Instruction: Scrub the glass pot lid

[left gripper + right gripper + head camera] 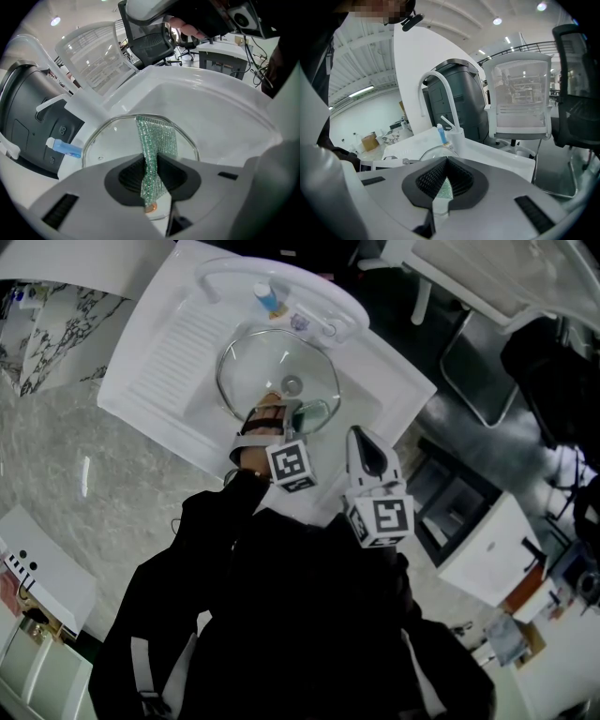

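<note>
Speckled grey stone makes up the bench [66,493], and a white moulded sink [141,381] is set into it, with a ridged draining board on one side and a smooth, rounded basin on the other. The glass pot lid [258,367] lies in that basin. It is round and clear with a thin metal rim and a small knob [292,385] at its centre. It fills most of the basin floor, so its rim runs close to the walls.

The left gripper [272,416] reaches down onto the near part of the lid. In the left gripper view its ribbed black pads are pinched on a strip of green, glittery mesh scrubbing cloth [157,138], whose free end drapes flat across the glass [108,136]. The basin wall [220,117] rises smooth and bare beyond it.

The right gripper [364,442] hangs above the sink's front rim, beside the left one and clear of the lid. In its own view the right gripper [446,161] has its pad tips pressed together with nothing between them.

A white arched tap [436,89] stands at the back rim with a small blue tube [440,133] beside it. Each gripper carries a cube with black-and-white square markers [382,517]. Past the sink stand a dark grey bin [459,98] and a white-framed chair with a clear back [520,98].
</note>
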### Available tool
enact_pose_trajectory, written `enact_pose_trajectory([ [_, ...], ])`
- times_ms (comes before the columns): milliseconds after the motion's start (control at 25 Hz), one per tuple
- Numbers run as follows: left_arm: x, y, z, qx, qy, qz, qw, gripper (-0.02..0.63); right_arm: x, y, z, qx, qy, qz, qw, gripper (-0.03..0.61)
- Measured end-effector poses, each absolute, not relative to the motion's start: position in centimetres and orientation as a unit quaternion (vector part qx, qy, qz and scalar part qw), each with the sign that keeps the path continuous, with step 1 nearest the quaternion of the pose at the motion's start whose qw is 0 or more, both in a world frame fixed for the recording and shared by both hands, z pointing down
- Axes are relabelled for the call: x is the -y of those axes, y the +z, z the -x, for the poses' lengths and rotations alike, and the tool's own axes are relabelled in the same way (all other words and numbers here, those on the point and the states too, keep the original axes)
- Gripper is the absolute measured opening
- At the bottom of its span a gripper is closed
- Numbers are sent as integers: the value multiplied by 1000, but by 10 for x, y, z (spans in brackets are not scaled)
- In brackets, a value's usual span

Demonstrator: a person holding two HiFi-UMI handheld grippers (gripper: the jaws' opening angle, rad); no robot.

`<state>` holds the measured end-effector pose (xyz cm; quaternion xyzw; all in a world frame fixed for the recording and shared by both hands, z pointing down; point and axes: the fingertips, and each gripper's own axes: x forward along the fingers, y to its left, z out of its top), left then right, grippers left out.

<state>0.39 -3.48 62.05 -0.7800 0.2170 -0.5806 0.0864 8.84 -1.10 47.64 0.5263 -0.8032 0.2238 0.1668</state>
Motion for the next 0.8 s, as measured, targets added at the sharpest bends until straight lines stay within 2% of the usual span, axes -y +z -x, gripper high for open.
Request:
enact_pose_trajectory([
  [800, 56, 612, -4, -249, -562, 787, 59, 74, 14, 475, -88, 805, 220, -525, 169, 3],
])
